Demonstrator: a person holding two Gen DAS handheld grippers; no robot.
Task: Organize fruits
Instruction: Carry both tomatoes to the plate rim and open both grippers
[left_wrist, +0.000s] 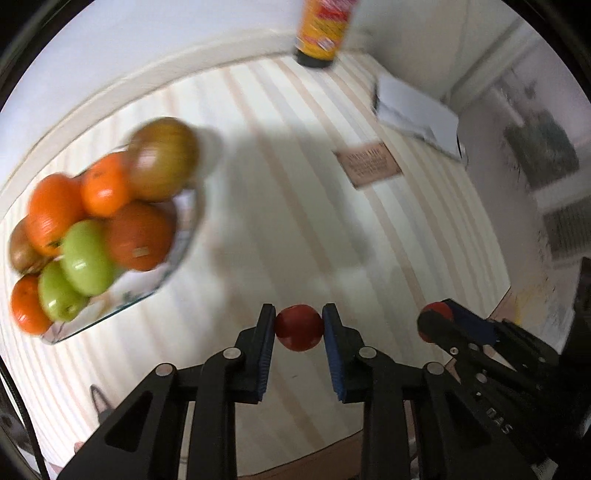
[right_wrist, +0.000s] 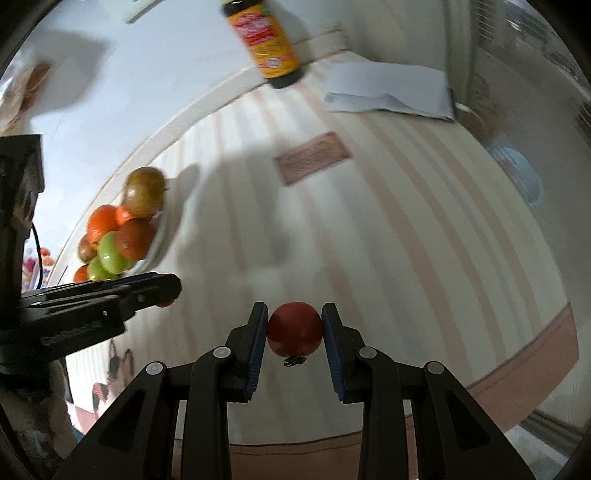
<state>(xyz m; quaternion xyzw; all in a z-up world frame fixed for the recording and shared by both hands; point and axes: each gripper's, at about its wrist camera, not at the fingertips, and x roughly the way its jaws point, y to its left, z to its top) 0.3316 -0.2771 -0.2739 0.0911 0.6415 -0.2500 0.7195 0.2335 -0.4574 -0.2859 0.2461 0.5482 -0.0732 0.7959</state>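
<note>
Left wrist view
- my left gripper (left_wrist: 299, 328): pads pinching a small red tomato (left_wrist: 298, 327), held above the striped tablecloth (left_wrist: 280, 206)
- fruit bowl (left_wrist: 177, 254): far left, heaped with oranges (left_wrist: 55, 212) and green apples (left_wrist: 85, 256)
- right gripper (left_wrist: 437, 319): near right, clamped on a second red fruit (left_wrist: 436, 312)
- bottle (left_wrist: 320, 33): far edge

Right wrist view
- my right gripper (right_wrist: 294, 330): pinching a red tomato (right_wrist: 294, 328), stem end facing me
- left gripper (right_wrist: 166, 291): left, side-on, a bit of red showing under its tip
- fruit bowl (right_wrist: 157, 236): far left
- brown card (right_wrist: 312, 158): lying flat, far centre
</note>
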